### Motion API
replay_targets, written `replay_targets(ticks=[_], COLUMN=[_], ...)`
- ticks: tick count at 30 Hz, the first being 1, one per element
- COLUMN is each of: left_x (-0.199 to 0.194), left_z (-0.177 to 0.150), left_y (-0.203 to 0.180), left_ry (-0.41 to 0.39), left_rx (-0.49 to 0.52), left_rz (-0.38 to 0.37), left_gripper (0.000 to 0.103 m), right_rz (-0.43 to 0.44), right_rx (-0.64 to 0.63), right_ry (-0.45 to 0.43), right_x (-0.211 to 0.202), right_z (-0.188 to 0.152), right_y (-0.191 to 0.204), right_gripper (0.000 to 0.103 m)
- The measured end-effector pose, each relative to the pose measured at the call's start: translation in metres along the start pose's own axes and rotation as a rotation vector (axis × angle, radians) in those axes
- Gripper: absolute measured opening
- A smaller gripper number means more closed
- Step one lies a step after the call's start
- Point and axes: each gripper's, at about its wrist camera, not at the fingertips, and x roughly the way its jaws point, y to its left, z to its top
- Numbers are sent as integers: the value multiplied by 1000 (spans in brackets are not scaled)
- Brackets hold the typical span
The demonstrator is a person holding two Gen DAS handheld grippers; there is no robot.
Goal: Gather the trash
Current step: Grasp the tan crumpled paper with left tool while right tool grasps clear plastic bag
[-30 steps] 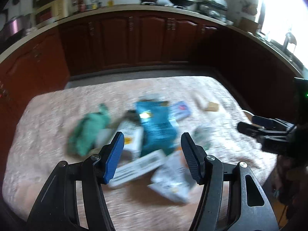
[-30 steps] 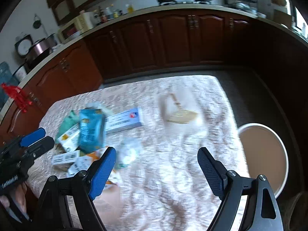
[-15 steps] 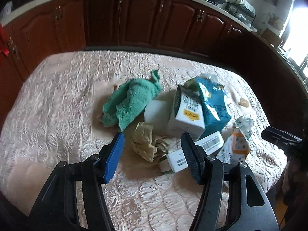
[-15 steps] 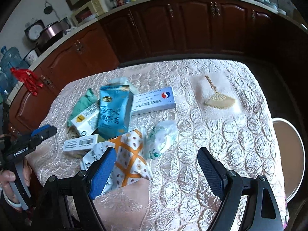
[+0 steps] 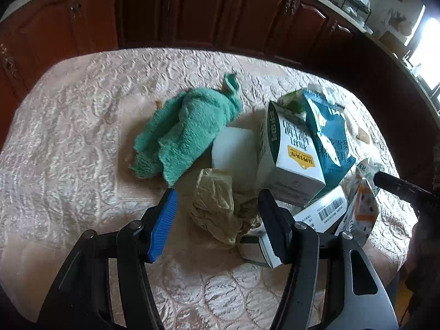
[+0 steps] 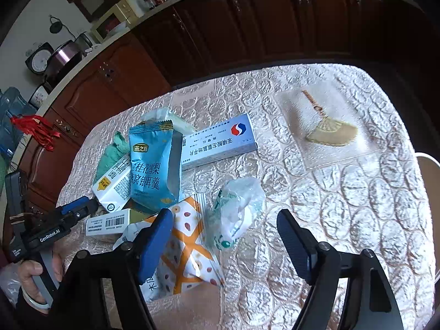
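Left wrist view showed the left tool [image 5: 217, 218] gaping wide around a crumpled brown paper wad [image 5: 220, 209] on the tabletop [image 5: 68, 137]; it looked light and soft, best pinched across its middle. Toward 1 o'clock stood a stiff milk carton [image 5: 288, 159]. The right tool [image 6: 224, 243] also gaped, empty.

towel [image 5: 187, 132] left of carton [image 5: 288, 154] | crumpled paper [image 5: 220, 209] before both | pouch [image 5: 330, 137] behind carton
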Motion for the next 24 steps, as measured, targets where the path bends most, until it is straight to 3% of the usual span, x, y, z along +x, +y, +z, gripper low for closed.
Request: replay_targets(ticks=[4, 7, 8, 9, 14, 24], left_x=[6, 7, 5, 4, -12, -79], left_z=[0, -1, -1, 0, -5, 9], left_y=[2, 2, 3, 4, 15, 10], left_ry=[14, 17, 15, 19, 0, -142], left_rx=[-5, 2, 0, -2, -21, -6], left_rz=[-15, -12, -9, -1, -19, -47], left_gripper=[45, 28, 13, 10, 9, 8], right_rz=[23, 32, 39, 47, 29, 33], right_rx=[18, 18, 18, 16, -21, -32], right_ry=[19, 12, 12, 13, -46, -155], right_x=[10, 12, 12, 12, -6, -54], right_z=[0, -1, -2, -2, -4, 5], right_y=[-1, -2, -3, -3, 3, 3], right_gripper=[57, 42, 33, 28, 13, 9])
